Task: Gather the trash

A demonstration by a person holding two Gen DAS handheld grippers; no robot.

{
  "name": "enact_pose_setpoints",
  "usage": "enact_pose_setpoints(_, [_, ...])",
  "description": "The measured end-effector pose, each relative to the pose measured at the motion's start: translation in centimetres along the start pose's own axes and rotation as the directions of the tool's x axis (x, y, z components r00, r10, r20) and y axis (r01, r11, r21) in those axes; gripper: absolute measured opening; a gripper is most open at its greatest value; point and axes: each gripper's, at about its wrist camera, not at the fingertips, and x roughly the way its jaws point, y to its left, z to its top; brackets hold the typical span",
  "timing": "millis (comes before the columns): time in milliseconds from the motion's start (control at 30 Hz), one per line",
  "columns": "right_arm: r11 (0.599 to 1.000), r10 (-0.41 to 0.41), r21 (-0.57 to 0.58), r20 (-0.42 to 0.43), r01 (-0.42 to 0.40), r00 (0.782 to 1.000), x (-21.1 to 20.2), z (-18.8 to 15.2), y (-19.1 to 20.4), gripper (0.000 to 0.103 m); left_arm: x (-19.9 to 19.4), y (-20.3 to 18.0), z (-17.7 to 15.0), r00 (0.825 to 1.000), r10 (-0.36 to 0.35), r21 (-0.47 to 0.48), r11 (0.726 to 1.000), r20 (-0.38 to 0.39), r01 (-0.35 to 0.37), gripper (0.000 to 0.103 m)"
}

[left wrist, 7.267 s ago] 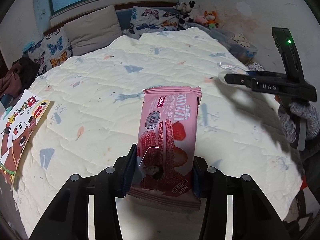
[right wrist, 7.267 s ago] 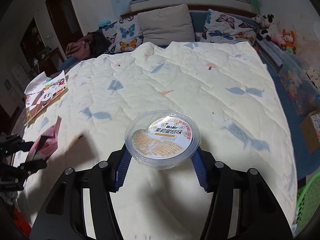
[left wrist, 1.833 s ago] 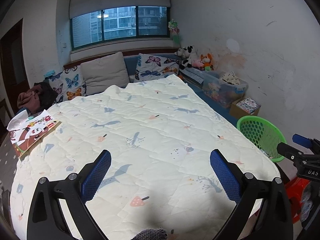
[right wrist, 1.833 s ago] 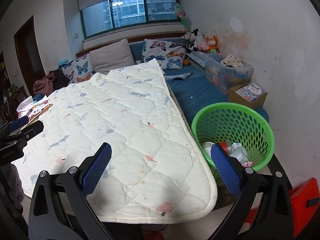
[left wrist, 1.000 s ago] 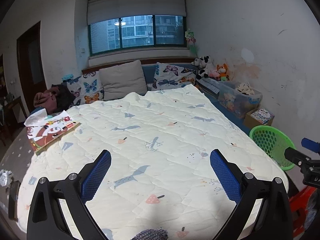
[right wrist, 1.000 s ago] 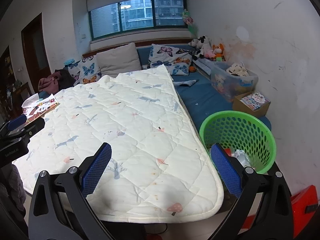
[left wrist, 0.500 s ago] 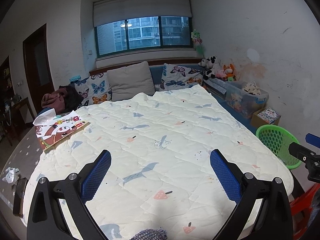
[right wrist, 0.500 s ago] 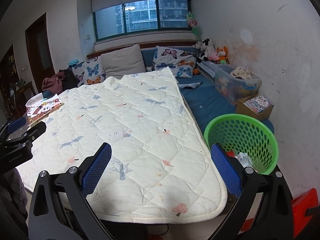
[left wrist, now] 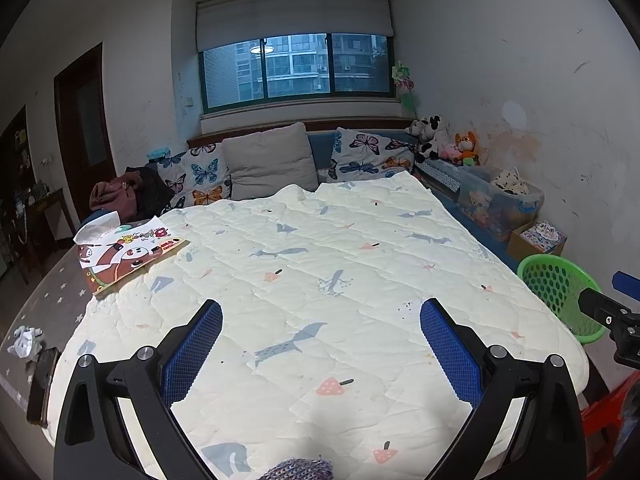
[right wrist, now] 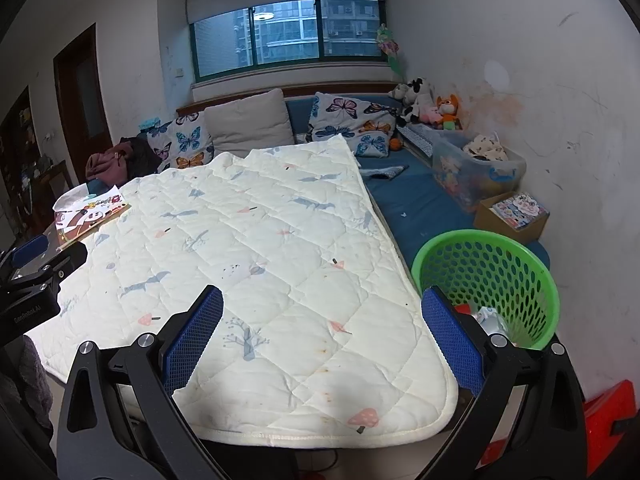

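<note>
My left gripper (left wrist: 320,344) is wide open and empty, held above the near end of the white quilt (left wrist: 320,264). My right gripper (right wrist: 322,340) is wide open and empty above the quilt's near right corner (right wrist: 280,280). A green mesh basket (right wrist: 492,280) stands on the floor right of the bed, with some wrappers inside it (right wrist: 486,316). The basket also shows in the left wrist view (left wrist: 556,292). The right gripper shows at the right edge of the left wrist view (left wrist: 612,312), and the left gripper at the left edge of the right wrist view (right wrist: 36,268).
A cartoon picture book (left wrist: 128,252) lies on the quilt's far left. Crumpled paper (left wrist: 24,340) lies on the floor at left. Pillows (left wrist: 268,160) line the headboard. A clear storage box (right wrist: 476,168) and a cardboard box (right wrist: 512,212) stand by the right wall. A red stool (right wrist: 608,420) is near right.
Since 7.3 s ago the pink biscuit packet and the round lidded cup have left the grippers, which now stand open. Over the last second both views have pulled back and up from the bed.
</note>
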Motion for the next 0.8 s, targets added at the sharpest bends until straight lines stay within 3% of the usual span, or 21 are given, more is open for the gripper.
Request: enact_pose_setpoints(800, [1.0, 0.004, -0.001, -0.002, -0.004, 1.0, 0.36, -0.06, 0.07, 0.099, 0.16, 0.42, -0.25, 1.0, 0.014, -0.021, 1.0, -0.011, -0.014, 0.096])
